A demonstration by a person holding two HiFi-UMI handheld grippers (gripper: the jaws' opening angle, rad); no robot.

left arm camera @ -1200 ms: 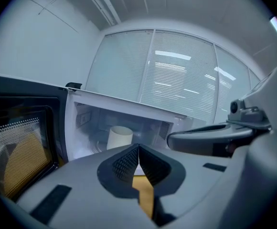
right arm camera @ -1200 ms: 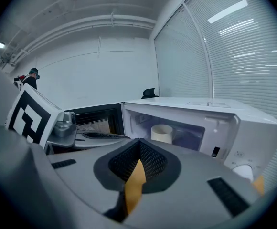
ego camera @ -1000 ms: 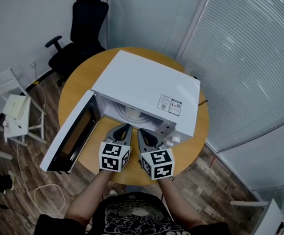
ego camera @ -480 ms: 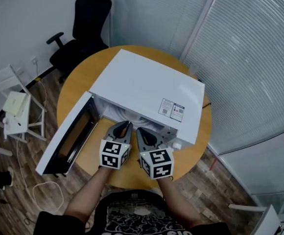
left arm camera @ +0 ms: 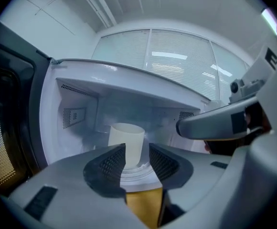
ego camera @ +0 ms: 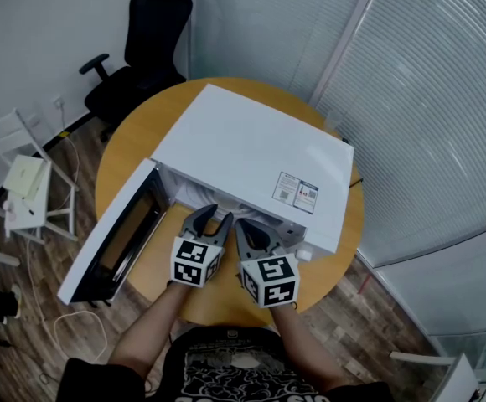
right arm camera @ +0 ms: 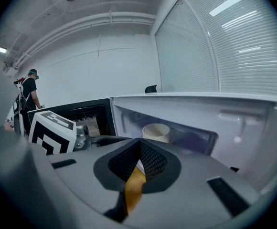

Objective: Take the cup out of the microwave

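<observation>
The white cup (left arm camera: 127,136) stands on the turntable (left arm camera: 136,173) inside the open microwave (ego camera: 251,145). The left gripper (left arm camera: 137,149), its jaws just opening and parted, faces it without touching; the right gripper (right arm camera: 139,143) is clenched empty alongside

Glossy white microwave (ego camera: 243,153), smooth wood-look table (ego camera: 134,132)

We identify this place as an office meeting room. Glazed partitions (ego camera: 427,99) with slatted blinds enclose it. A black swivel office chair (ego camera: 138,53) stands at a round wooden surface (ego camera: 134,136). The floor (ego camera: 369,308) is wood-look plank. A white microwave (ego camera: 251,162) sits on the surface.
</observation>
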